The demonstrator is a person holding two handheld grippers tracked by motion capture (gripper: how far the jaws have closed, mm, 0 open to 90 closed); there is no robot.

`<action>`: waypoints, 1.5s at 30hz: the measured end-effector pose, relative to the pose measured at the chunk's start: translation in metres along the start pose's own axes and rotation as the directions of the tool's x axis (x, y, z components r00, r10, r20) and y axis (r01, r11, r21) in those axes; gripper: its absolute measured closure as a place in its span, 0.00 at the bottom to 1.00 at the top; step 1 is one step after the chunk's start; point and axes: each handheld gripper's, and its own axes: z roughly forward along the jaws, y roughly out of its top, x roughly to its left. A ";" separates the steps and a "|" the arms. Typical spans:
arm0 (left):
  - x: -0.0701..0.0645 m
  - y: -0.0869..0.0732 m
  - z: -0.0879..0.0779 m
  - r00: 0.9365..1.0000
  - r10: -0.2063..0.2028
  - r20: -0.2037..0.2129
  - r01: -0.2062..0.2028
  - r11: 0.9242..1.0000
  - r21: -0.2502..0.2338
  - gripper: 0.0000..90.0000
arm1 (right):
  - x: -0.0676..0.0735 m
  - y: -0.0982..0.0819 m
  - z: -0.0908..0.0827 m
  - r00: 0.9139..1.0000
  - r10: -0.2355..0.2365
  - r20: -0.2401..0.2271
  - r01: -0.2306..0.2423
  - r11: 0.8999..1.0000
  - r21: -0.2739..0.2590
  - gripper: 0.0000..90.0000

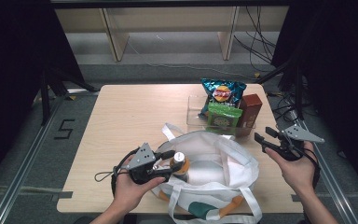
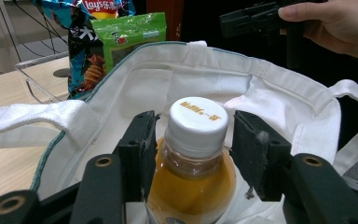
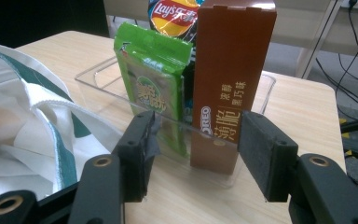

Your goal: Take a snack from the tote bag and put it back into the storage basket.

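A small bottle (image 1: 180,162) of amber drink with a white cap (image 2: 198,119) stands upright inside the open white tote bag (image 1: 223,163) at the table's front. My left gripper (image 1: 170,164) reaches into the bag mouth, its jaws around the bottle's shoulders; the left pad lies against the bottle and the right pad sits close at its side. My right gripper (image 1: 264,135) hovers at the table's right edge, open and holding nothing. Through its jaws I see a brown biscuit box (image 3: 233,70) and a green packet (image 3: 156,84).
A clear plastic tray (image 1: 193,112) behind the bag holds a blue chips bag (image 1: 223,91), the green packet (image 1: 223,119) and the brown box (image 1: 251,109). The bag's handles (image 1: 168,130) flop over its rim. Bare wooden tabletop (image 1: 130,112) lies to the left.
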 end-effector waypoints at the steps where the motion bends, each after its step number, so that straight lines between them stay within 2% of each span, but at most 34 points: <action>1: 0.000 0.000 0.001 1.000 0.002 0.002 -0.002 1.000 0.003 0.55 | 0.000 0.000 0.000 1.000 -0.004 0.002 0.004 1.000 0.003 0.53; 2: 0.001 -0.001 0.002 1.000 0.003 0.004 -0.003 1.000 0.002 0.55 | 0.000 -0.001 0.000 1.000 -0.004 0.003 0.004 1.000 0.003 0.53; 3: 0.001 -0.001 0.003 1.000 0.007 0.005 -0.007 1.000 0.007 0.55 | -0.001 -0.002 0.002 1.000 -0.018 0.012 0.018 1.000 -0.021 0.53; 6: 0.003 -0.002 0.006 1.000 0.004 0.008 -0.004 1.000 0.016 0.56 | 0.000 -0.002 0.000 1.000 -0.003 0.004 0.003 1.000 0.004 0.53; 8: 0.005 -0.002 0.008 1.000 -0.009 0.016 0.009 1.000 0.013 0.56 | -0.002 -0.003 0.000 1.000 -0.027 0.011 0.027 1.000 -0.001 0.53; 9: 0.006 -0.003 0.010 1.000 -0.008 0.028 0.008 1.000 0.004 0.56 | -0.001 -0.003 0.000 1.000 -0.012 0.003 0.012 1.000 -0.003 0.53; 10: 0.006 -0.002 0.009 1.000 -0.004 0.020 0.004 1.000 0.012 0.56 | -0.001 -0.004 -0.001 1.000 -0.004 0.009 0.004 1.000 -0.005 0.53; 12: 0.006 -0.001 0.010 0.999 0.022 0.029 -0.022 1.000 0.010 0.58 | 0.000 -0.004 -0.002 1.000 0.009 0.007 -0.009 1.000 0.001 0.53; 13: 0.006 -0.001 0.010 0.999 0.025 0.028 -0.025 1.000 0.010 0.59 | -0.002 -0.005 -0.001 1.000 -0.002 0.023 0.002 1.000 -0.012 0.53; 14: 0.005 -0.001 0.011 0.999 0.026 0.035 -0.026 1.000 0.002 0.60 | -0.004 -0.005 -0.001 1.000 -0.021 0.012 0.021 1.000 0.002 0.53; 15: 0.005 0.000 0.010 0.999 0.042 0.029 -0.042 0.999 0.006 0.61 | -0.002 -0.006 -0.001 1.000 0.012 0.009 -0.012 1.000 0.005 0.53; 16: 0.004 0.001 0.010 0.997 0.063 0.035 -0.063 0.998 0.006 0.63 | -0.005 -0.006 0.000 1.000 -0.021 0.007 0.021 1.000 -0.002 0.53; 17: 0.004 0.002 0.010 0.996 0.074 0.041 -0.075 0.997 0.015 0.65 | -0.004 -0.006 0.000 1.000 -0.006 0.003 0.006 1.000 -0.010 0.53; 18: 0.004 0.003 0.010 0.997 0.073 0.040 -0.074 0.997 0.019 0.65 | -0.005 -0.006 0.001 1.000 -0.009 0.005 0.009 1.000 -0.010 0.53; 20: 0.006 0.004 0.011 0.997 0.061 0.053 -0.062 0.998 0.019 0.65 | -0.002 -0.006 -0.001 1.000 0.016 0.005 -0.016 1.000 0.011 0.53; 21: 0.007 0.004 0.011 0.996 0.061 0.059 -0.063 0.998 0.020 0.65 | -0.004 -0.007 0.000 1.000 -0.017 0.010 0.017 1.000 0.015 0.53; 22: 0.007 0.004 0.011 0.996 0.065 0.063 -0.066 0.998 0.021 0.65 | -0.004 -0.007 0.002 1.000 -0.021 0.004 0.021 1.000 0.006 0.53; 23: 0.007 0.005 0.011 0.995 0.068 0.066 -0.070 0.997 0.025 0.65 | 0.000 -0.007 0.001 1.000 0.020 0.000 -0.020 1.000 0.010 0.53; 24: 0.007 0.005 0.011 0.995 0.070 0.070 -0.072 0.997 0.029 0.65 | 0.000 -0.007 0.000 1.000 0.005 0.007 -0.005 1.000 0.023 0.53; 25: 0.008 0.006 0.011 0.995 0.074 0.073 -0.077 0.997 0.031 0.65 | -0.002 -0.007 0.001 1.000 -0.021 0.004 0.021 1.000 0.014 0.52; 29: 0.009 0.008 0.011 0.994 0.075 0.085 -0.079 0.996 0.041 0.65 | -0.002 -0.007 0.002 1.000 -0.006 -0.005 0.006 1.000 0.010 0.52; 31: 0.010 0.010 0.012 0.993 0.071 0.093 -0.074 0.997 0.030 0.65 | -0.001 -0.007 0.001 1.000 0.001 0.004 -0.001 1.000 0.009 0.52; 35: 0.009 0.016 0.010 0.991 0.082 0.106 -0.085 0.996 0.023 0.65 | -0.004 -0.008 0.000 1.000 -0.018 0.005 0.018 1.000 0.007 0.52; 37: 0.010 0.019 0.010 0.990 0.085 0.114 -0.088 0.996 0.022 0.65 | -0.004 -0.009 0.001 1.000 -0.002 0.006 0.002 1.000 0.006 0.52; 38: 0.009 0.021 0.010 0.990 0.081 0.119 -0.084 0.996 0.021 0.65 | -0.005 -0.009 0.002 1.000 -0.012 0.004 0.012 1.000 0.001 0.52; 39: 0.009 0.022 0.010 0.989 0.084 0.123 -0.087 0.996 0.020 0.66 | -0.002 -0.008 -0.001 1.000 0.024 0.006 -0.024 1.000 0.014 0.52; 41: 0.009 0.025 0.010 0.989 0.079 0.127 -0.082 0.996 0.019 0.66 | -0.001 -0.008 -0.001 0.999 0.038 0.009 -0.038 0.999 0.002 0.52; 44: 0.010 0.030 0.011 0.987 0.078 0.140 -0.080 0.997 0.009 0.65 | -0.003 -0.009 0.000 1.000 0.006 0.015 -0.006 1.000 0.000 0.52; 45: 0.011 0.031 0.010 0.987 0.077 0.140 -0.080 0.997 0.009 0.65 | -0.006 -0.010 0.000 1.000 -0.024 0.015 0.024 1.000 0.012 0.52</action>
